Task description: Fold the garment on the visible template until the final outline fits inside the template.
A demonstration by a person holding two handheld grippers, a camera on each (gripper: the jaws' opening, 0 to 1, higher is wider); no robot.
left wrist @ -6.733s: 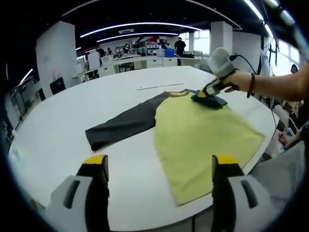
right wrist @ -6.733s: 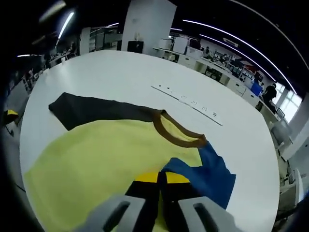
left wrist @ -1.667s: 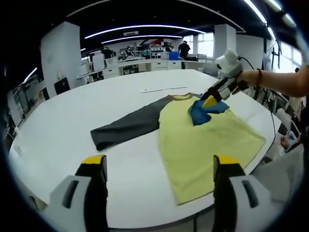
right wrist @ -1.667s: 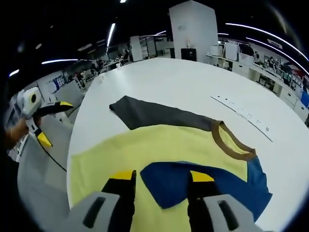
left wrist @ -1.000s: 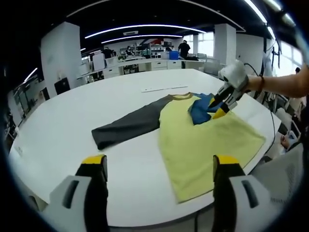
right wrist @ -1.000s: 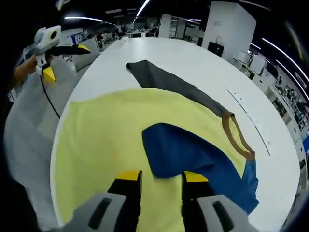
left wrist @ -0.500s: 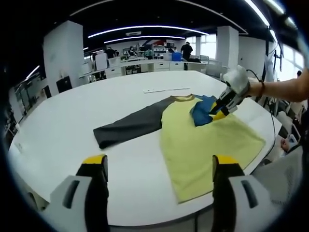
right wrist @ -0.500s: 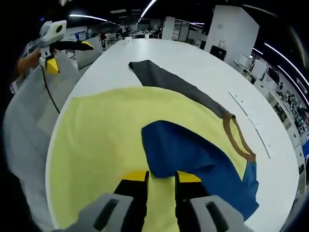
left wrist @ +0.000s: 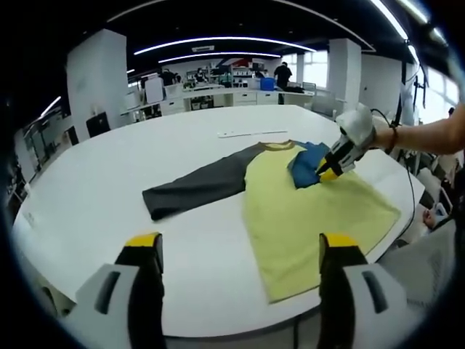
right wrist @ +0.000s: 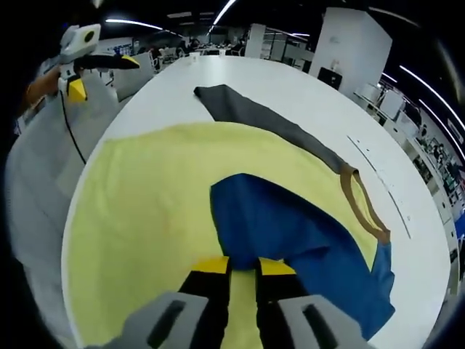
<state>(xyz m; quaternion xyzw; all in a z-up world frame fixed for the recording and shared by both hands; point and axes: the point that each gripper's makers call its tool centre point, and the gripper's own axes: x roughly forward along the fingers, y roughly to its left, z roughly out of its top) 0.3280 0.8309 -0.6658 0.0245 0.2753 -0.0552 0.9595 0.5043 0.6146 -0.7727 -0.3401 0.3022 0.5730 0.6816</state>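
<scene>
A T-shirt lies flat on the white table [left wrist: 94, 196], with a yellow body [left wrist: 312, 211] and a grey sleeve [left wrist: 196, 185] stretched out to the left. Its blue sleeve [left wrist: 305, 161] is folded over the chest, near the brown collar [right wrist: 360, 200]. My right gripper [left wrist: 325, 173] presses on the cuff edge of the blue sleeve [right wrist: 283, 218]. In its own view the right gripper [right wrist: 243, 267] has its jaws almost together with a thin gap, and pinched cloth cannot be made out. My left gripper [left wrist: 240, 243] hangs open over the table's near edge, well short of the shirt.
A thin white strip [left wrist: 251, 133] lies on the table beyond the collar. The left gripper [right wrist: 98, 76] is held off the table's rim beside a person's grey clothing [right wrist: 36, 167]. Desks and people stand far behind. The shirt's hem [left wrist: 290, 287] reaches the near table edge.
The right gripper's jaws have narrowed from wide open to nearly together and dropped closer to the blue sleeve's cuff. The left gripper has stayed open and still.
</scene>
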